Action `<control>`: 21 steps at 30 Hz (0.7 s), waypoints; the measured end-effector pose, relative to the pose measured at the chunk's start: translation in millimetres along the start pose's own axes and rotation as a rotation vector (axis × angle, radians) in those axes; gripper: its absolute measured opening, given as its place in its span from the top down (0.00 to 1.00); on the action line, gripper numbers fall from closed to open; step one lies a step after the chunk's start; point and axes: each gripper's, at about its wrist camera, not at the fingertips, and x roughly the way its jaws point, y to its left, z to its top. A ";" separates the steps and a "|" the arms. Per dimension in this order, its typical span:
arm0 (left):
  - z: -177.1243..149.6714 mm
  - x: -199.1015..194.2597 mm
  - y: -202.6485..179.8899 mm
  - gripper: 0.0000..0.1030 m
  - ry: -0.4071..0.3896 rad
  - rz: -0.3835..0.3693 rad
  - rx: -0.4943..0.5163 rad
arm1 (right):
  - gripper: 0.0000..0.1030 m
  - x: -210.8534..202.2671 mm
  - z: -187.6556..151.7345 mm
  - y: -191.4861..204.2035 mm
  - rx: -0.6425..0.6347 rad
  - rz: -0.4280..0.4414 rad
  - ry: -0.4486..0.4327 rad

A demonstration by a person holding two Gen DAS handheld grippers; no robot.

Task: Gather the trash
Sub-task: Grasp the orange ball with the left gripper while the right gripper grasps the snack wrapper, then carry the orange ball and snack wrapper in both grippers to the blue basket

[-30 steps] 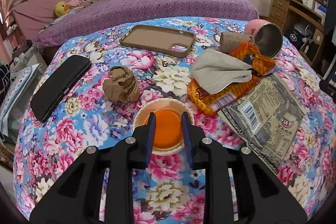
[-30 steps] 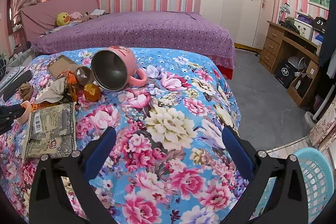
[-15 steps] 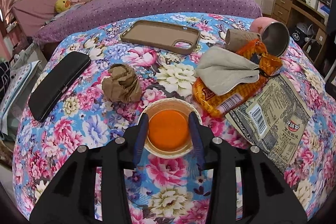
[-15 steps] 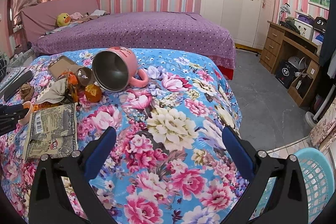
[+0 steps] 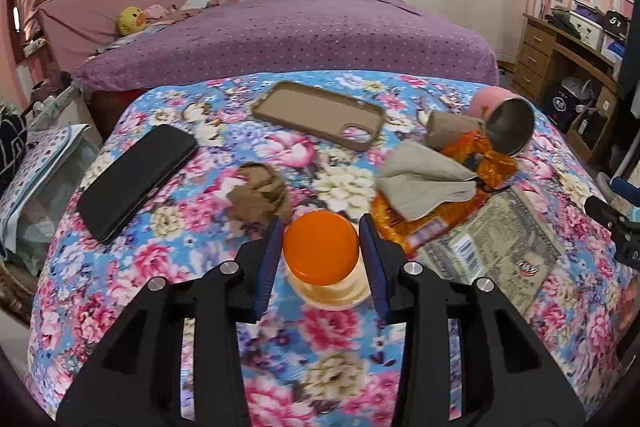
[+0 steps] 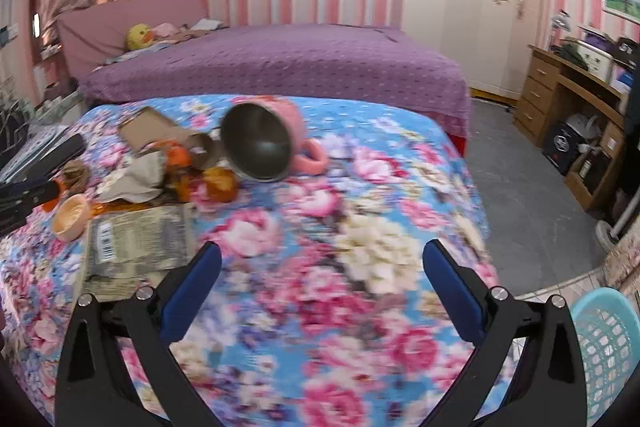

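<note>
My left gripper (image 5: 320,251) is shut on a small orange plastic cup (image 5: 322,247), lying on its side between the blue pads just above the floral cloth; the cup also shows in the right wrist view (image 6: 72,217). Other trash lies near: a crumpled brown paper ball (image 5: 260,193), a grey tissue (image 5: 424,183) over an orange snack wrapper (image 5: 480,163), a cardboard tube (image 5: 452,129), and a flat printed wrapper (image 5: 496,247). My right gripper (image 6: 320,291) is open and empty above the cloth, to the right of the pile.
A black phone (image 5: 136,179), a tan phone case (image 5: 320,113) and a tipped pink mug (image 5: 504,119) lie on the table. A teal laundry basket (image 6: 604,347) stands on the floor at the right. A purple bed (image 5: 280,35) is behind, a desk (image 5: 568,67) to the right.
My left gripper's jaws spread around the orange cup and gripped its sides, tipping it over. My right gripper has shifted left, toward the trash pile.
</note>
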 end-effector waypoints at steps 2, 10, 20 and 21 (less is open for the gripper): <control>-1.4 -0.2 6.3 0.63 0.003 0.007 -0.010 | 0.05 1.2 -0.4 16.3 -0.027 0.028 0.008; -9.1 -7.4 30.7 0.63 -0.003 0.025 -0.055 | 0.20 33.1 -6.0 63.4 -0.066 0.122 0.136; -12.5 -16.4 43.9 0.63 -0.014 0.026 -0.094 | 0.97 34.7 -13.2 85.1 -0.129 0.177 0.148; -12.8 -17.7 43.6 0.63 -0.017 0.027 -0.095 | 0.97 31.8 -13.5 84.9 -0.130 0.175 0.136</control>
